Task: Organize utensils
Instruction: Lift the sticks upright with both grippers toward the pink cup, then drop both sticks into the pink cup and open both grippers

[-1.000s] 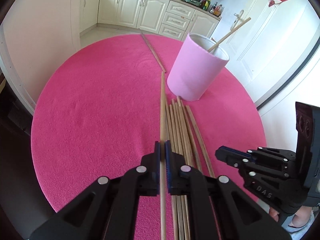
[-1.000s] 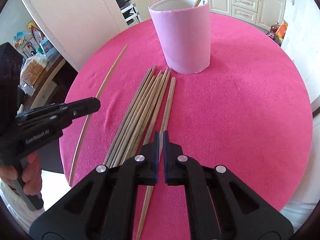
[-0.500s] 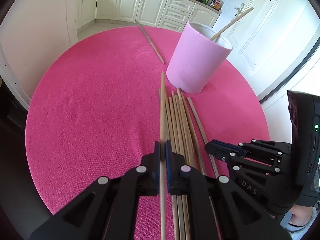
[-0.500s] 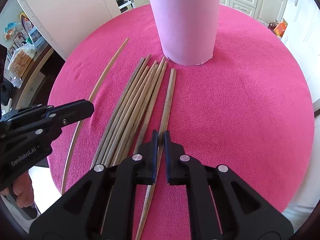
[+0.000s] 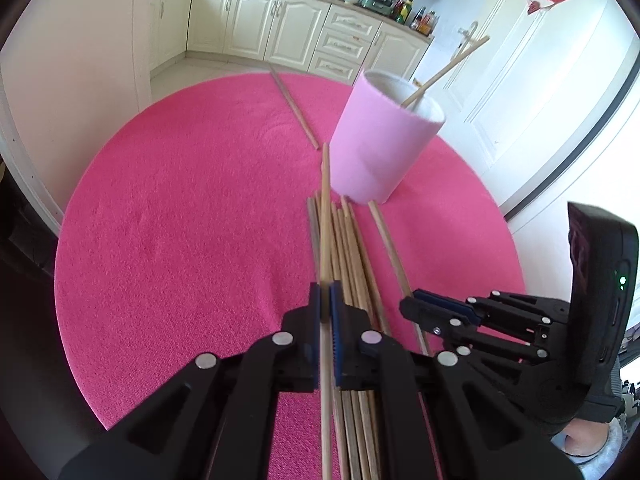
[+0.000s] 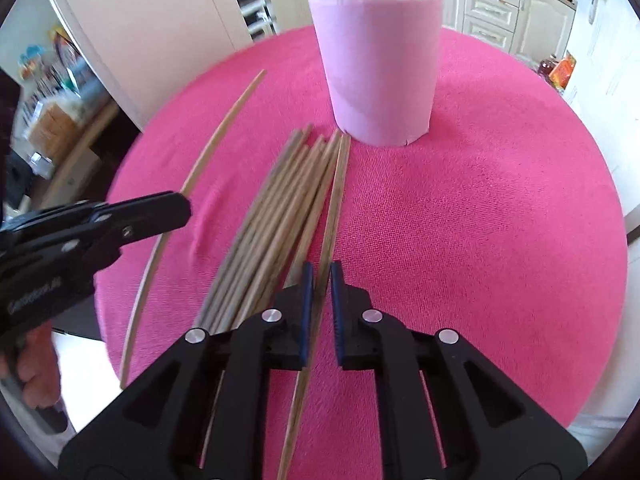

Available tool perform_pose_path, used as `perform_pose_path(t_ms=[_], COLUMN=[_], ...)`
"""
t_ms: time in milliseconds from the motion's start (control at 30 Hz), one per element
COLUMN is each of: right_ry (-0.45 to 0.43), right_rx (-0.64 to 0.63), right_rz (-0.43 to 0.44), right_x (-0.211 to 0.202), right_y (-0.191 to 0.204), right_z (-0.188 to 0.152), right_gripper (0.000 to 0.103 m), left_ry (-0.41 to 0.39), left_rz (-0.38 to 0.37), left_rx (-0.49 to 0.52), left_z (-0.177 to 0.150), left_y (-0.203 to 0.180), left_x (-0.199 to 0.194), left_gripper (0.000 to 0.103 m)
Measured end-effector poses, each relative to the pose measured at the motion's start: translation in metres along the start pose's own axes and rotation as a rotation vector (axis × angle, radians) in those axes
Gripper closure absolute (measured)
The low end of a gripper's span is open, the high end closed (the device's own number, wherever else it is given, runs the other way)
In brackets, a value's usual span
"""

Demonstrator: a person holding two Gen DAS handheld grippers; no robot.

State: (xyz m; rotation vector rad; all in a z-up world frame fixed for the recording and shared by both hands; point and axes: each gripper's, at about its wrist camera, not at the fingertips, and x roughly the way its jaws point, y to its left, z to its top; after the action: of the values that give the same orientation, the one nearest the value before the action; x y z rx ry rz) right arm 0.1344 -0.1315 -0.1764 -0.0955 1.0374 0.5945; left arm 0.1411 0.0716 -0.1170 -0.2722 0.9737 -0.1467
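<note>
A pink cup (image 5: 380, 148) (image 6: 380, 72) stands upright on the round pink table (image 5: 180, 240), with one chopstick (image 5: 448, 68) leaning in it. Several wooden chopsticks (image 5: 352, 248) (image 6: 272, 216) lie in a bundle in front of the cup. My left gripper (image 5: 325, 296) (image 6: 180, 206) is shut on one chopstick (image 5: 326, 200) and holds it above the bundle, pointing toward the cup. My right gripper (image 6: 319, 276) (image 5: 412, 306) stands over the bundle's right side. Its jaws are narrowly apart around a separate chopstick (image 6: 338, 184), and a thin gap shows beside the stick.
One more chopstick (image 5: 296, 108) lies alone at the table's far side. The table's near edge runs just behind both grippers. A hand (image 6: 36, 368) grips the left tool's handle. Cream cabinets (image 5: 280, 28) and a white door (image 5: 520, 100) stand beyond the table.
The right gripper's jaws went from shut to slightly apart, now straddling the separate chopstick. The left gripper keeps its hold on its chopstick and has hardly moved.
</note>
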Motion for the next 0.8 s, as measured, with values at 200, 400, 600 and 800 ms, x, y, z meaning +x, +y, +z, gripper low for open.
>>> perform_pose_path(t_ms=[200, 400, 600, 800], right_ry=[-0.188, -0.442, -0.612, -0.714], right_rx=[0.001, 0.014, 0.008, -0.005], right_rz=[0.100, 0.143, 0.147, 0.108], right_x=[-0.049, -0.101, -0.131, -0.154], right_y=[-0.006, -0.009, -0.014, -0.030], right_z=[-0.007, 0.012, 0.038, 0.070], right_gripper=[0.095, 0.096, 0.097, 0.097], left_ry=[-0.152, -0.360, -0.572, -0.781], left_rz=[-0.062, -0.114, -0.145, -0.139], left_rx=[0.039, 0.083, 0.084, 0.092], left_z=[0.001, 0.015, 0.039, 0.075], left_y=[-0.011, -0.029, -0.046, -0.064], left_x=[-0.028, -0.048, -0.060, -0.063], left_gripper=[0.098, 0.097, 0.097, 0.097])
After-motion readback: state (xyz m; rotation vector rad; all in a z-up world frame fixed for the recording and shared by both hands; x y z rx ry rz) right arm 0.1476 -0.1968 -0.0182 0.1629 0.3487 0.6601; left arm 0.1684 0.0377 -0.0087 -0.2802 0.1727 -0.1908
